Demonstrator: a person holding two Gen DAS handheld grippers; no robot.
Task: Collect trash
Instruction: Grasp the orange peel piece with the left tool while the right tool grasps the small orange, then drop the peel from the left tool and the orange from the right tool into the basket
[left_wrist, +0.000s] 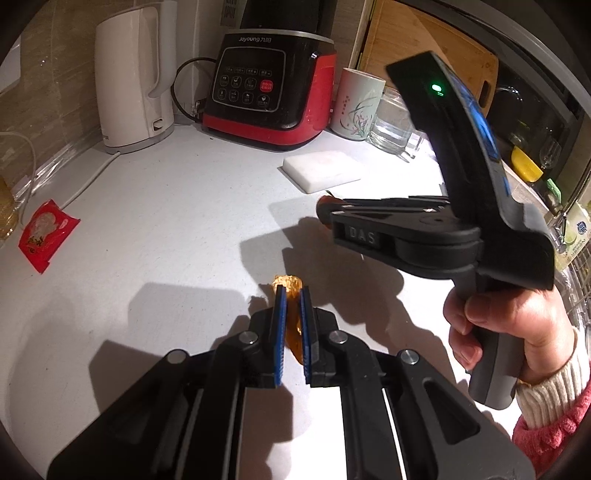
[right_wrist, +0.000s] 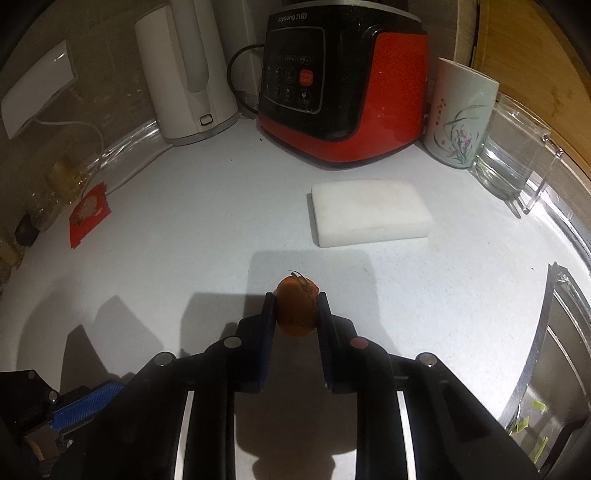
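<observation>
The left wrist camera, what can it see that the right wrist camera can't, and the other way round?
Only the left wrist view shows the person's hand gripping the right tool's handle, a yellow bowl and a wine glass at the far right, and the left tongs shut on an orange peel scrap. Only the right wrist view shows green scraps in the sink and the right tongs squeezing a round orange piece. Both show the white kettle, red Joyoung appliance, flowered cup, white sponge block and red packet.
</observation>
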